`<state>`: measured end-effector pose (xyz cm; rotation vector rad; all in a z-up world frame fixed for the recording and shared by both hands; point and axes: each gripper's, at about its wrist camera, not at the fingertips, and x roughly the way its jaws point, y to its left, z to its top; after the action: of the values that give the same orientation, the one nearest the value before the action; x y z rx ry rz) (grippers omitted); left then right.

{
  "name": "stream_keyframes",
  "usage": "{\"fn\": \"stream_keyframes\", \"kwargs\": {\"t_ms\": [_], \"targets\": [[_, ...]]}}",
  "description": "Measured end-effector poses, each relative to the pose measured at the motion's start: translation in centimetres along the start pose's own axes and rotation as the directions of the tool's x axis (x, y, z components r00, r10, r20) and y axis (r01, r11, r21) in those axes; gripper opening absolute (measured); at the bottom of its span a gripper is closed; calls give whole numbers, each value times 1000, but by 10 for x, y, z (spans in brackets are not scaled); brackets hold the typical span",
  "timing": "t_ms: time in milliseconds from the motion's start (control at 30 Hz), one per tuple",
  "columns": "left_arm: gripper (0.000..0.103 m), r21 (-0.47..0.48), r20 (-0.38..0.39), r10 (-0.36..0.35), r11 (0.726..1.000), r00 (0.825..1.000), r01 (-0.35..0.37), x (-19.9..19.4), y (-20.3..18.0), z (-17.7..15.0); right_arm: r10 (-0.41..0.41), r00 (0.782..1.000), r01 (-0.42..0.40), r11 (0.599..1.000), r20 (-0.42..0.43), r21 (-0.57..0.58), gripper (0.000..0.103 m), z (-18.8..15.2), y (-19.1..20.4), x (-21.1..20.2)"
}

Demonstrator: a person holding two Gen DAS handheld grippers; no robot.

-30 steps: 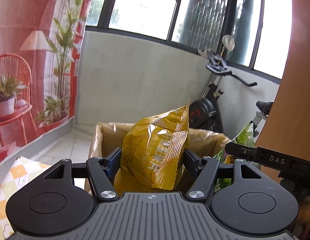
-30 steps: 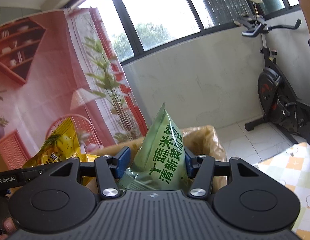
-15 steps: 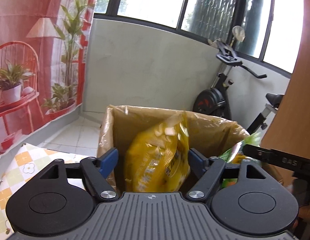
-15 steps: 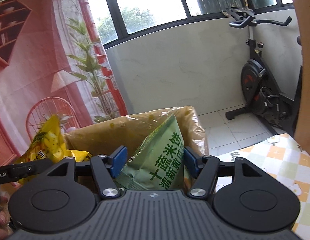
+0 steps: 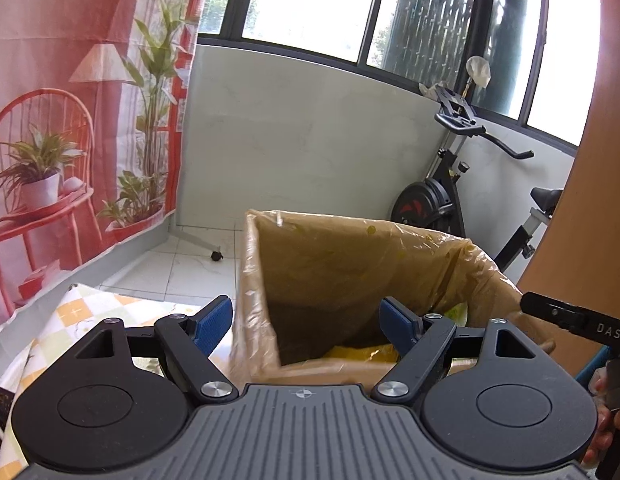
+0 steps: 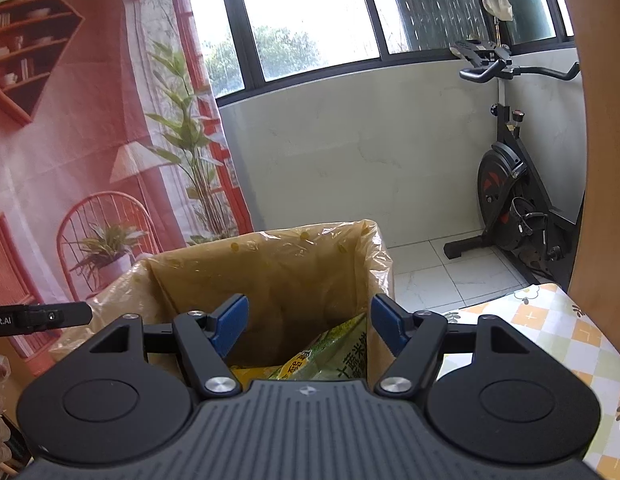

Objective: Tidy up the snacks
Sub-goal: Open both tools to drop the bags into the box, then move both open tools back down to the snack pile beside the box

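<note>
A cardboard box (image 5: 254,280) lined with a yellowish plastic bag stands in front of both grippers. My left gripper (image 5: 306,320) is open over the box's near left corner, with nothing between its blue pads. The yellow snack bag (image 5: 362,352) lies low inside the box. In the right wrist view the box (image 6: 270,252) fills the middle. My right gripper (image 6: 310,322) is over its near rim with its jaws opening. The green snack bag (image 6: 334,354) lies in the box below them, free of the pads, beside the yellow snack bag (image 6: 254,372).
A checked tablecloth (image 5: 82,320) (image 6: 550,328) covers the table on both sides of the box. An exercise bike (image 6: 514,208) stands on the tiled floor behind. A red printed backdrop (image 5: 50,140) hangs on the left, and a wooden panel (image 5: 590,208) rises on the right.
Both grippers opened and let go. The yellow bag and the green bag dropped down into the box, and both grippers drew back a little from it.
</note>
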<state>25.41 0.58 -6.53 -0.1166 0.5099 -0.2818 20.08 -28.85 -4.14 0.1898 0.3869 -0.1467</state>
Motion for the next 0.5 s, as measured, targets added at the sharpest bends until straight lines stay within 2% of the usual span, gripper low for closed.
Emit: {"fn": "stream_keyframes", "kwargs": {"t_ms": [233, 400, 500], "targets": [[82, 17, -5, -3, 1000, 1000, 3, -30, 14, -22, 23, 1000, -23, 1000, 16, -20, 71, -16, -2, -35], [82, 34, -67, -7, 999, 998, 9, -34, 19, -53, 27, 999, -28, 999, -28, -37, 71, -39, -3, -49], [82, 1, -110, -16, 1000, 994, 16, -32, 26, -71, 23, 998, -26, 999, -63, -45, 71, -54, -5, -53]]}}
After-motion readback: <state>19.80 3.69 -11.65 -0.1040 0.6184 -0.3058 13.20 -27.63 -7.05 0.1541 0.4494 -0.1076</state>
